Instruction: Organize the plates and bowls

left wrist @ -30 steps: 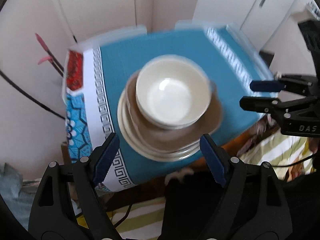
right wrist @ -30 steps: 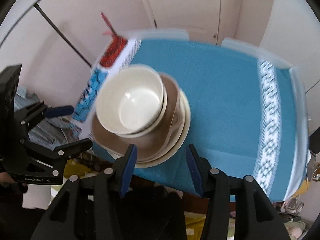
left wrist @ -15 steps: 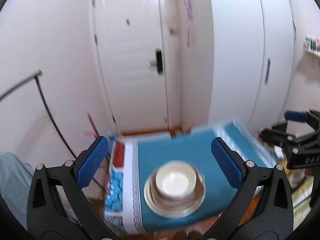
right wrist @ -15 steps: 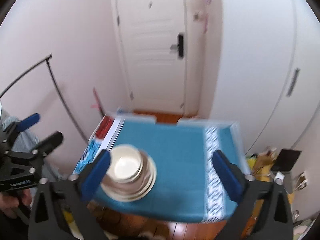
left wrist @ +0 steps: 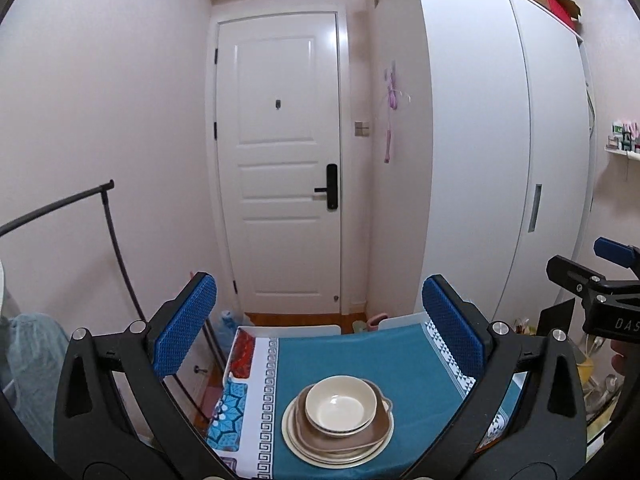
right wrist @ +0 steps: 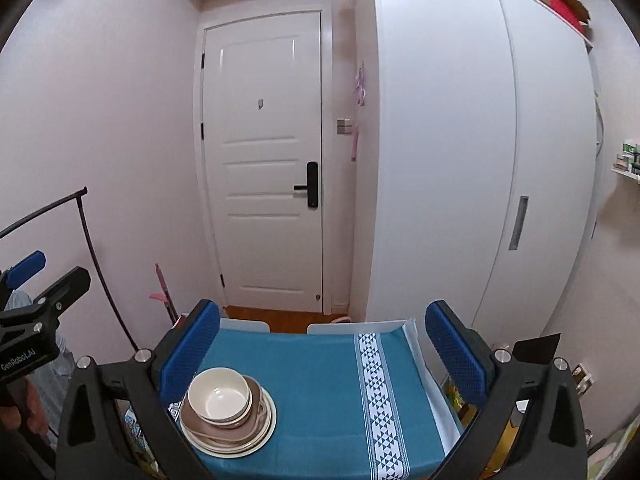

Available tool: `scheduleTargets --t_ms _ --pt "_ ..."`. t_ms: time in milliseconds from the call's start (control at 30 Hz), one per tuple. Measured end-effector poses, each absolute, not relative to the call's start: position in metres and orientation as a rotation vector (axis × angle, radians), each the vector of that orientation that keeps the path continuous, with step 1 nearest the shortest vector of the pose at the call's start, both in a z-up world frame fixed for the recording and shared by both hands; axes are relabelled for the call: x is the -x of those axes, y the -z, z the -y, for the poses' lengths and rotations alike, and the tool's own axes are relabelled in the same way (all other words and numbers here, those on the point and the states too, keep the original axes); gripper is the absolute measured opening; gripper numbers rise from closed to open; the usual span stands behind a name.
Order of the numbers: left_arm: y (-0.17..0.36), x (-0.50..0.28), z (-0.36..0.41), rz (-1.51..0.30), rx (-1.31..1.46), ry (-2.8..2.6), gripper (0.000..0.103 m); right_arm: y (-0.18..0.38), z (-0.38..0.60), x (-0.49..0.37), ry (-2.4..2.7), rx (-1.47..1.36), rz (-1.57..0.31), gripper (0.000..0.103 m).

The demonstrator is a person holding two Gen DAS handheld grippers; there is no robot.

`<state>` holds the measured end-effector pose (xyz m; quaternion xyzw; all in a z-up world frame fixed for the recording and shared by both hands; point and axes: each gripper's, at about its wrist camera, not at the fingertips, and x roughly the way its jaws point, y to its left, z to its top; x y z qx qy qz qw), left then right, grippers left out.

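Observation:
A cream bowl (left wrist: 340, 402) sits nested in a second bowl on a brown plate (left wrist: 352, 438), which rests on cream plates, all one stack on the teal cloth of the table (left wrist: 404, 360). In the right wrist view the same stack (right wrist: 228, 416) stands near the table's front left. My left gripper (left wrist: 318, 285) hangs high above and behind the stack, open wide and empty. My right gripper (right wrist: 324, 310) is likewise open and empty, well clear of the dishes. Each gripper shows at the other's view edge: right gripper (left wrist: 588, 264), left gripper (right wrist: 50, 276).
A white door (left wrist: 280, 168) and a tall white wardrobe (left wrist: 480, 160) stand beyond the table. A black clothes rail (left wrist: 112, 232) is at the left. Two white chair backs (right wrist: 244, 325) meet the table's far edge. A hand (right wrist: 12, 412) holds the left gripper.
Both grippers rose away from the stack and tilted up from looking down on it to facing the door. Their jaws spread wider. The stack stayed put.

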<state>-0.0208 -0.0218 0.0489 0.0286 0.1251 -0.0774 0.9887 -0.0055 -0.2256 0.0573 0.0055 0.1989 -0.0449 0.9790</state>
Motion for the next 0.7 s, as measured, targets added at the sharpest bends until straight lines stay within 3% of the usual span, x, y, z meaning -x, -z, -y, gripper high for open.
scheduleTargets --t_ms 700 --pt "-0.0527 0.0257 0.0186 -0.223 -0.035 0.173 0.103 -0.0649 0.2196 0.0051 0.105 -0.004 -0.399 0.102"
